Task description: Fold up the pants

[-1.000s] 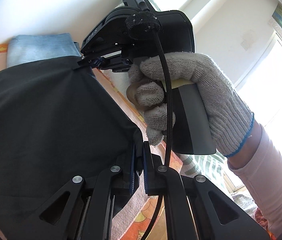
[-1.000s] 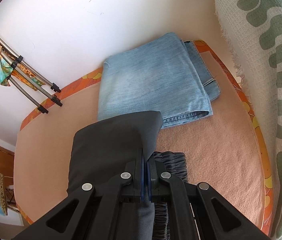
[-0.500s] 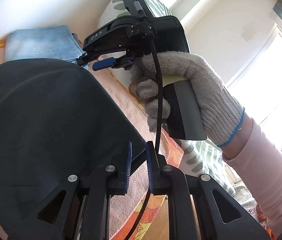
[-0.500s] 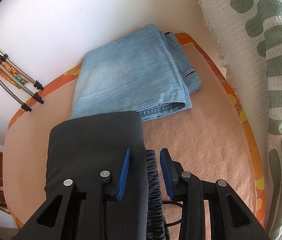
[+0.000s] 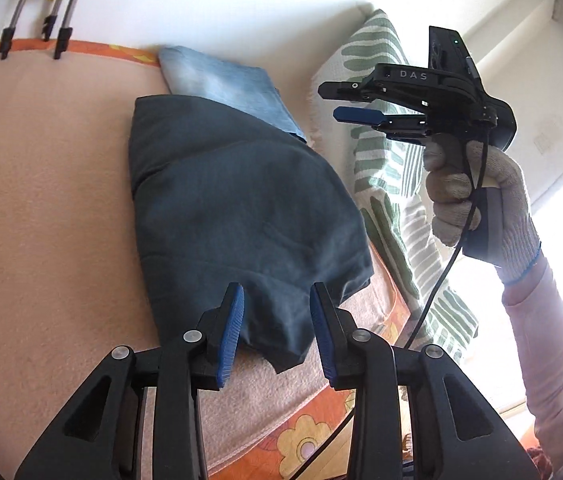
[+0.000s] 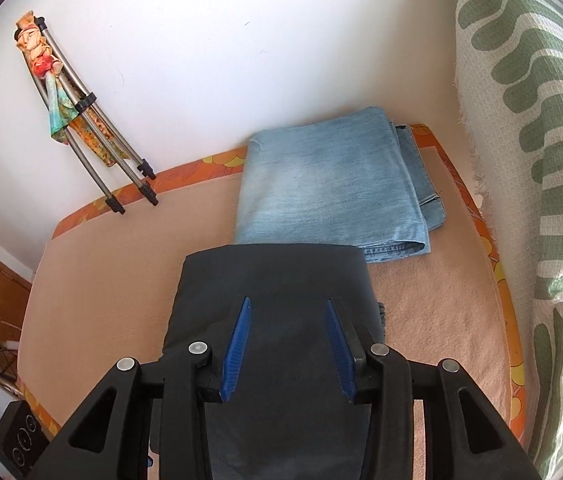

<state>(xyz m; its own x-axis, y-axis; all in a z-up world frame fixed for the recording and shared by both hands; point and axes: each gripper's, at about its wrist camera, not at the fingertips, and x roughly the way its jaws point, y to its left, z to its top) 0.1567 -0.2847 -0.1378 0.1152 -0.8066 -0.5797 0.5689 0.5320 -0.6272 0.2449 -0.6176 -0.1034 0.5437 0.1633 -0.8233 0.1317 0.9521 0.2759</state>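
The dark grey pants (image 5: 237, 208) lie folded flat on the peach blanket (image 5: 49, 208). They also show in the right wrist view (image 6: 277, 288), their far edge touching the folded jeans. My left gripper (image 5: 277, 292) is open and empty, hovering over the pants' near edge. My right gripper (image 6: 287, 312) is open and empty above the pants; in the left wrist view the right gripper (image 5: 331, 102) is raised high at the right, held by a gloved hand (image 5: 477, 196).
Folded light blue jeans (image 6: 329, 188) lie at the back by the wall. A green and white patterned throw (image 6: 533, 200) rises on the right. Metal rack legs (image 6: 121, 176) lean on the wall at the back left. The blanket's orange flowered border (image 5: 313, 428) marks the bed edge.
Both grippers opened and let go of the pants, which dropped flat on the blanket. Both grippers then pulled back and up, the right one lifting well above the bed.
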